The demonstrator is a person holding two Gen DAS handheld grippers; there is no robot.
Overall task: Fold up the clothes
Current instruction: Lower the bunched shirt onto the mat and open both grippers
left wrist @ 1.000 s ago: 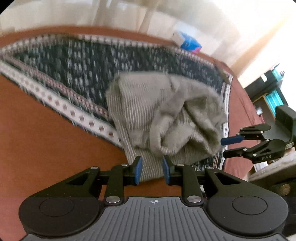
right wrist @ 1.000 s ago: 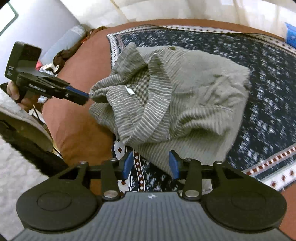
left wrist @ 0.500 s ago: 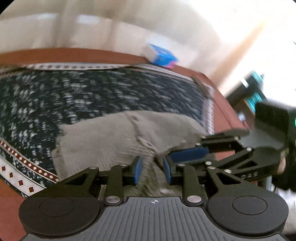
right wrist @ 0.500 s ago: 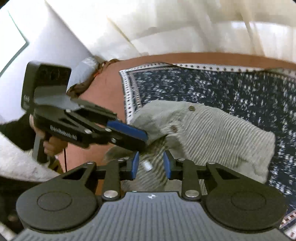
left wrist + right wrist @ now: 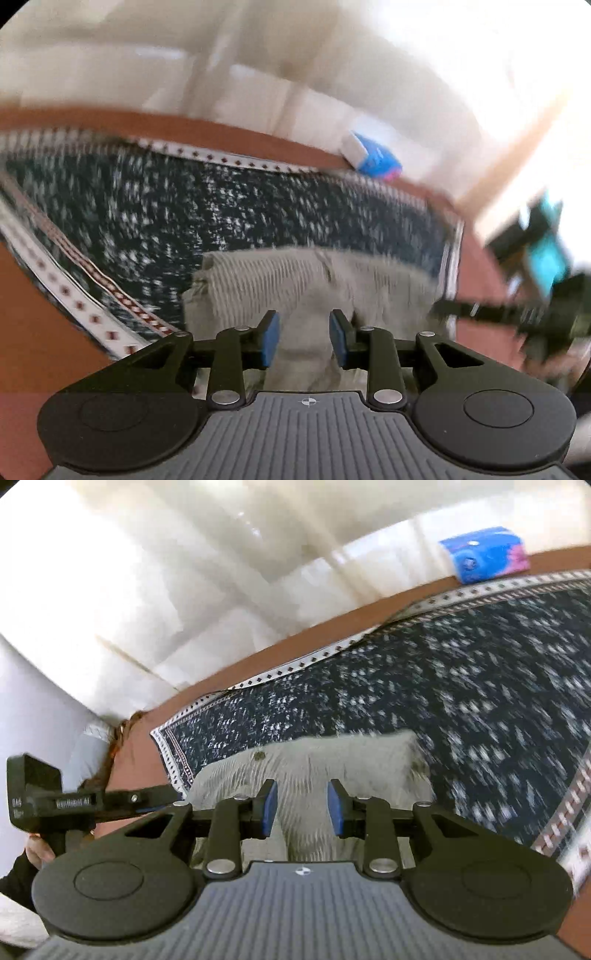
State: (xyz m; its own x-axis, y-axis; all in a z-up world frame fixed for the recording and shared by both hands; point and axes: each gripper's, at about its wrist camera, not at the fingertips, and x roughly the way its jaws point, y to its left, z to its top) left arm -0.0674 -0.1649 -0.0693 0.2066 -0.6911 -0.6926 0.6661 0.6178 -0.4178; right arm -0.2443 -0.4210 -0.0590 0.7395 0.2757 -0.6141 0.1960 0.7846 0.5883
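Both tongs have closed in on the grey striped cotton garment (image 5: 280, 284), which now lies bunched straight ahead of each. Left tongs (image 5: 303, 341) are opening, right tongs (image 5: 301, 806) too; cloth shows between the pads, none pinched. It lies crosswise on the dark blue patterned runner (image 5: 480, 701) over the brown worktop (image 5: 33, 332), both tongs equally near. Far off, a blue tissue pack (image 5: 484, 559) stands clear.

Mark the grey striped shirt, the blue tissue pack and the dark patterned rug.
grey striped shirt (image 5: 332, 764): right wrist view, striped upper panel.
blue tissue pack (image 5: 484, 559): right wrist view, front face.
dark patterned rug (image 5: 258, 206): left wrist view, bare speckled centre.
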